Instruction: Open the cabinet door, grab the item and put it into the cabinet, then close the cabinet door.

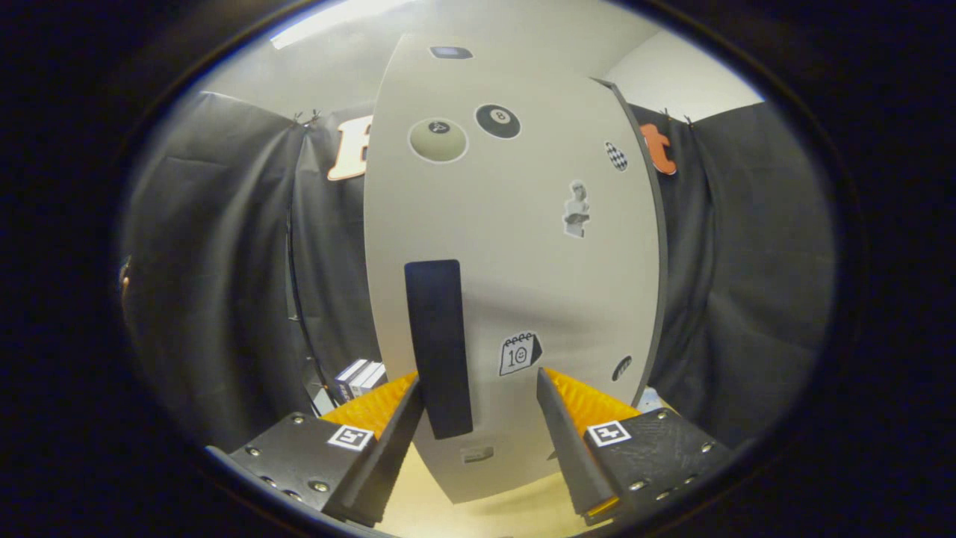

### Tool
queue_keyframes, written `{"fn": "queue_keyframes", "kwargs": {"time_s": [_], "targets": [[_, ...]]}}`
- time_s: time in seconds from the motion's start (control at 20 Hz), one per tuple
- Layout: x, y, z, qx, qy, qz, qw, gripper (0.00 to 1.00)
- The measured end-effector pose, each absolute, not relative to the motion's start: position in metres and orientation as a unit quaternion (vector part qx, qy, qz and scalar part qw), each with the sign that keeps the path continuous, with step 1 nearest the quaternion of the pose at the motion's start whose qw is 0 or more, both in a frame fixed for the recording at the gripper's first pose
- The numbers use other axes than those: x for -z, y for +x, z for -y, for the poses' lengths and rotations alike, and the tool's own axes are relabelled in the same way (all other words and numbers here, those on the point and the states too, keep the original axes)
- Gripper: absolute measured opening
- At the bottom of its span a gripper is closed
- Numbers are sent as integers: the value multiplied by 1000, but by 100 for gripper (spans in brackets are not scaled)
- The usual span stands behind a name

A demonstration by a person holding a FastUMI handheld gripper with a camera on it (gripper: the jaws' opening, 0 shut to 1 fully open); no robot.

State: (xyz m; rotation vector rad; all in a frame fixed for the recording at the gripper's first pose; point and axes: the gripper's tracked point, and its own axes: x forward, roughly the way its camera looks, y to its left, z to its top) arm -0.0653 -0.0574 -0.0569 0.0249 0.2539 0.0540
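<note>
Gripper [479, 407] faces the cabinet door [515, 246] head-on, fingers spread wide with nothing pinched. The dark vertical handle [441, 347] sits just ahead, close against the inner side of the left finger [388, 441], far off the right finger [571, 441]; contact with the left one can't be confirmed. Door looks shut or nearly so, pale flat panel with stickers (a calendar sticker [520, 353] lies between the fingertips, ball stickers higher up). Door likely a stiff, light board swinging on hinges; the smooth face gives no purchase, so the handle is the only sensible hold. Handle appears rigid and slim, so straddling it mid-length and closing should grip firmly. Small boxes [360, 377], possibly the item to store, sit beyond the left finger beside the cabinet; too small to judge weight.
</note>
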Motion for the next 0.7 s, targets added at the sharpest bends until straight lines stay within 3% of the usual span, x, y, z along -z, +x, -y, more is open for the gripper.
{"fn": "queue_keyframes", "kwargs": {"time_s": [0.7], "targets": [[79, -3, 19, -70, 26, -136, 988, 88]]}}
